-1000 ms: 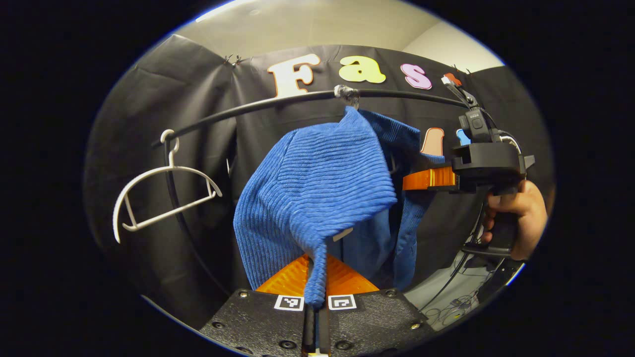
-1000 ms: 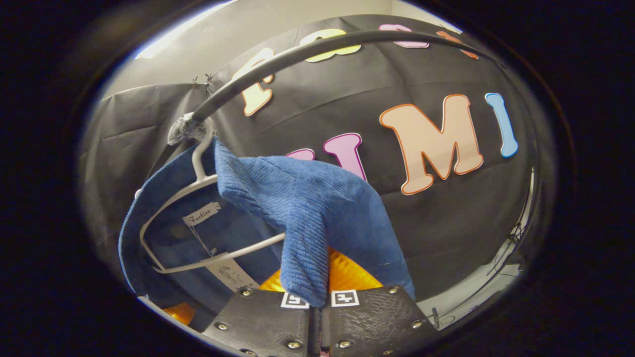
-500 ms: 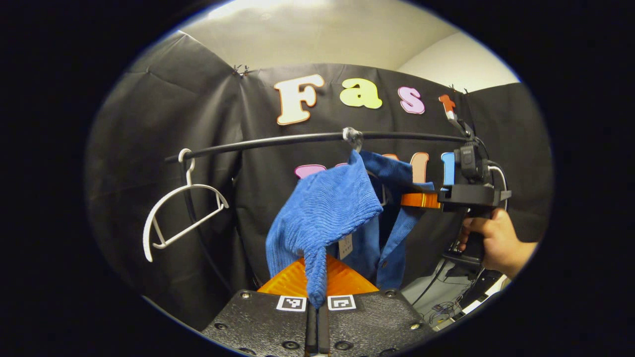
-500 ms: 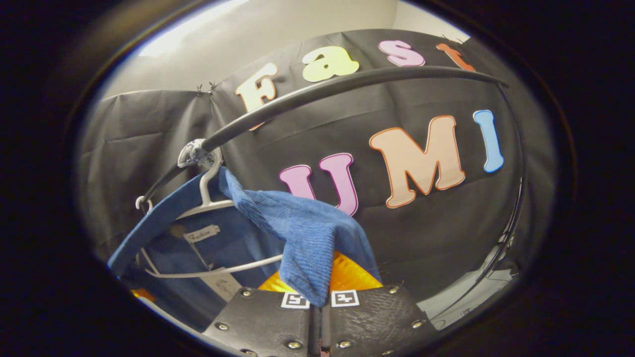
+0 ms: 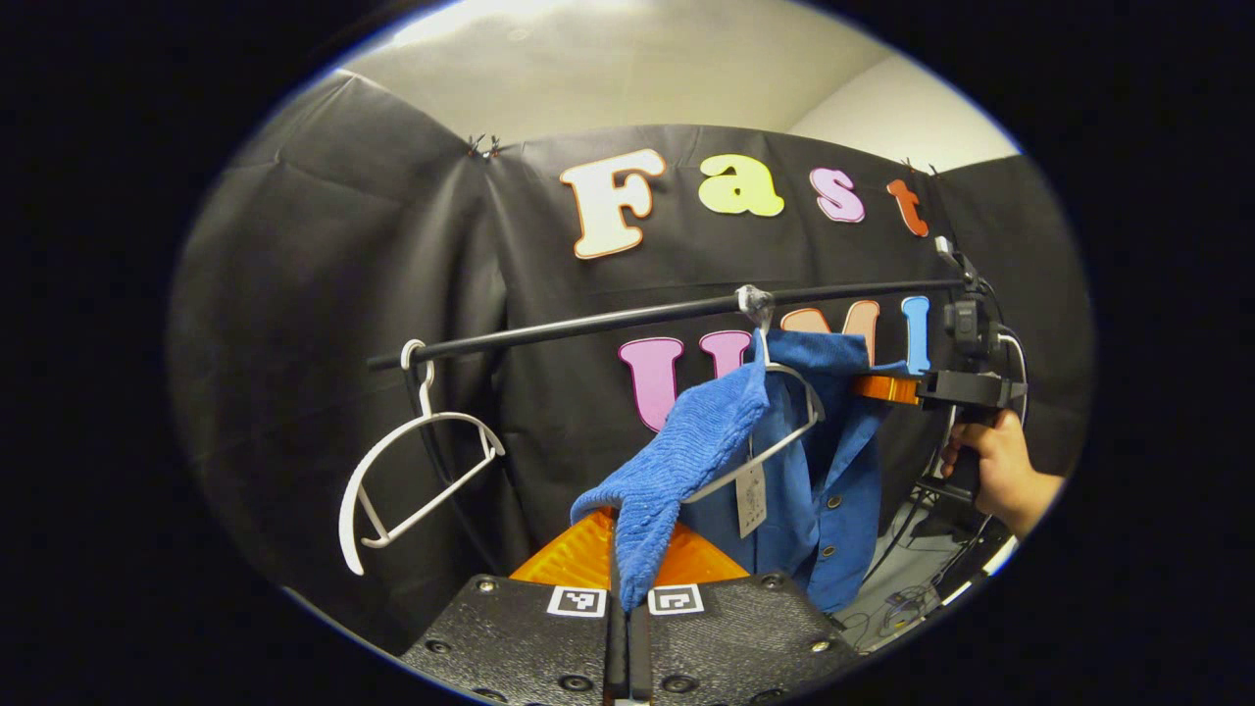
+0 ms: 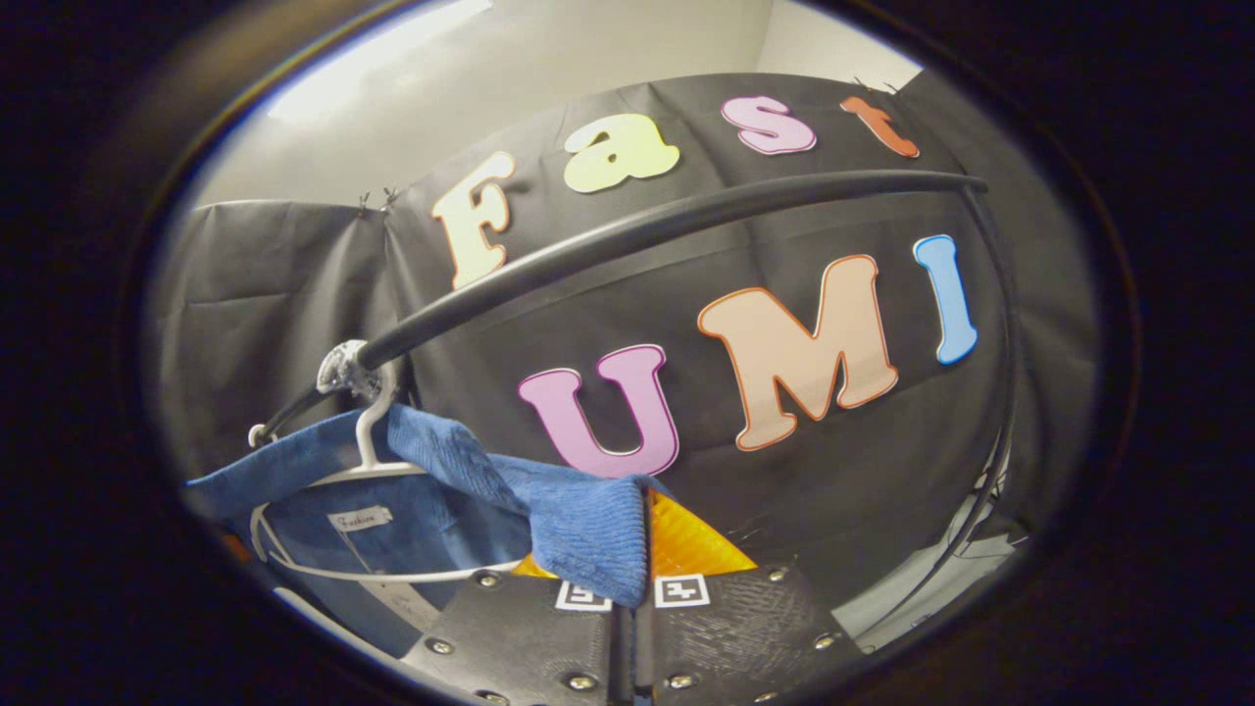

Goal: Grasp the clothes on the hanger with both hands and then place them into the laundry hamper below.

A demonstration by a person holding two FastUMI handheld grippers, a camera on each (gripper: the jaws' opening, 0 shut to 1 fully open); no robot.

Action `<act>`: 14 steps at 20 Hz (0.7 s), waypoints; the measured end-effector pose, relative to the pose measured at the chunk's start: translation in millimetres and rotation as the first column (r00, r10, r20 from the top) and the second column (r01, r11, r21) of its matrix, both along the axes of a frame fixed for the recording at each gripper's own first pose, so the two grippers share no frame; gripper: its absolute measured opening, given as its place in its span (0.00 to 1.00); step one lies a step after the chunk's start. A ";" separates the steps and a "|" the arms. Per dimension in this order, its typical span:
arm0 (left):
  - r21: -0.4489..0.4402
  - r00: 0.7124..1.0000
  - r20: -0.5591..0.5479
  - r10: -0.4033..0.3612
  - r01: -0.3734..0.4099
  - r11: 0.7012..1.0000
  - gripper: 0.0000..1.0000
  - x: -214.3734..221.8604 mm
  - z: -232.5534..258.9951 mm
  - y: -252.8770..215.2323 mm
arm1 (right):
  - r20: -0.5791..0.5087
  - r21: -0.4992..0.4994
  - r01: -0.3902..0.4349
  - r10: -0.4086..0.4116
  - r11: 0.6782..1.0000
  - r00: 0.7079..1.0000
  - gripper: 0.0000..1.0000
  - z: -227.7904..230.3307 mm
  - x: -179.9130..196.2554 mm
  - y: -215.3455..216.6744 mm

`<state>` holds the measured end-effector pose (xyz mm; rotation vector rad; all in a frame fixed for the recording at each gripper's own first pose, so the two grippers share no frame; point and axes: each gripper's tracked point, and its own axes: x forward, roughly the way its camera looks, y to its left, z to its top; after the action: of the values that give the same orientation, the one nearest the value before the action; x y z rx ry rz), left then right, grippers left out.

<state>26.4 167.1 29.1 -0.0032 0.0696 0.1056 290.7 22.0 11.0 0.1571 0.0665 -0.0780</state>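
Both grips are made: the left gripper [image 5: 627, 598] and right gripper [image 6: 627, 598] each pinch the blue corduroy shirt [image 5: 794, 490], which hangs on its white hanger [image 5: 784, 431]; freeing and lowering remain

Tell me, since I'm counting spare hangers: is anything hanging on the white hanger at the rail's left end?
No, the white hanger hangs bare on the rail, apart from the blue garment.

Neck label [image 6: 359, 519] inside the blue shirt [image 6: 431, 510]: small script word, too small to read. Hang tag [image 5: 751, 498] on the shirt: print too small to read. Square black-and-white coded markers [image 5: 576, 601] on gripper bodies, no readable text.
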 end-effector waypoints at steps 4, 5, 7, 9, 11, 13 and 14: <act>0.018 0.999 -0.005 0.051 -0.051 0.999 0.01 34.1 -0.1 40.0 | 0.058 -0.013 0.070 -0.070 0.997 0.996 0.05 6.8 30.0 -18.2; 0.022 0.999 -0.009 0.050 -0.049 0.999 0.03 43.0 -1.0 45.0 | 0.058 -0.019 0.082 -0.081 0.996 0.995 0.05 4.0 37.6 -22.7; 0.018 0.999 -0.010 0.031 -0.031 0.999 0.00 60.8 -2.4 44.7 | 0.056 -0.022 0.090 -0.089 0.996 0.995 0.05 -0.4 50.9 -28.8; 0.016 1.000 0.004 0.012 -0.012 1.000 0.00 77.0 -1.7 43.6 | 0.047 -0.032 0.101 -0.099 0.994 0.994 0.05 -6.2 61.8 -35.7; -0.015 0.999 0.018 -0.027 0.027 1.000 0.01 91.6 -7.6 39.3 | 0.029 -0.048 0.113 -0.111 0.992 0.993 0.05 -16.0 73.8 -42.1; -0.061 0.999 0.004 -0.032 0.032 0.998 0.02 106.9 -20.6 42.8 | 0.009 -0.045 0.118 -0.118 0.992 0.993 0.05 -26.0 82.2 -46.7; -0.077 0.999 -0.006 -0.031 0.031 0.997 0.01 113.1 -27.3 45.6 | 0.006 -0.046 0.125 -0.125 0.991 0.992 0.05 -30.3 87.1 -48.8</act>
<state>139.5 212.7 1.8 -0.0785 0.0811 0.0718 377.8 -26.8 -19.3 0.1147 0.0517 -0.2040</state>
